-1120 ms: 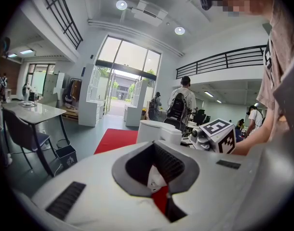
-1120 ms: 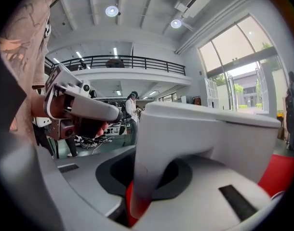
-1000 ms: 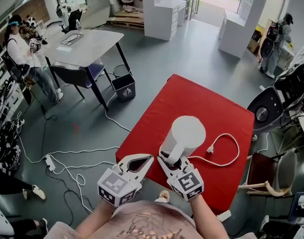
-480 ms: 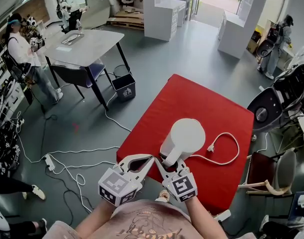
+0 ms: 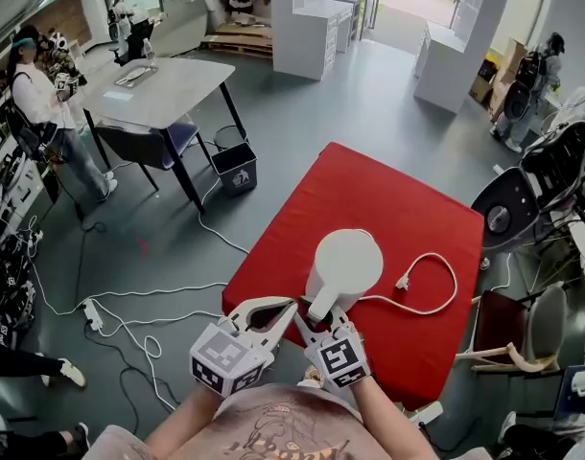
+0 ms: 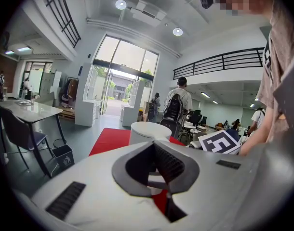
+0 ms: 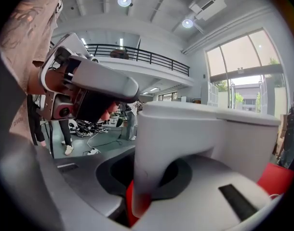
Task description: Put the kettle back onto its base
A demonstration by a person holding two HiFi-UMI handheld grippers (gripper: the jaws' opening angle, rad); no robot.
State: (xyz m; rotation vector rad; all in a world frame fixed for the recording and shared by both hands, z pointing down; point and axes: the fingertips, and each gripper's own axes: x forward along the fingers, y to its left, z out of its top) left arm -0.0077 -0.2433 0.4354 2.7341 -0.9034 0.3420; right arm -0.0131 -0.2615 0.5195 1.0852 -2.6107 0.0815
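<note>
A white kettle (image 5: 342, 262) stands over the red table (image 5: 369, 195), near its front edge. My right gripper (image 5: 321, 320) is shut on the kettle's handle (image 7: 154, 158), which fills the hollow between the jaws. The kettle's base is hidden; a white cord (image 5: 444, 293) with its plug (image 5: 404, 283) loops out from under the kettle's right side. I cannot tell whether the kettle rests or hangs. My left gripper (image 5: 289, 307) hovers just left of the handle, its jaw tips together and nothing held. The left gripper view shows the kettle (image 6: 149, 130) just past the left gripper (image 6: 154, 143).
A grey table (image 5: 163, 89) with a chair and a black bin (image 5: 237, 168) stands at the back left, beyond white cables (image 5: 129, 295) on the floor. A person (image 5: 38, 94) stands at the far left. Chairs (image 5: 508, 209) crowd the red table's right side.
The kettle and my right gripper have shifted a little left and toward the table's front edge. The left gripper has stayed where it was.
</note>
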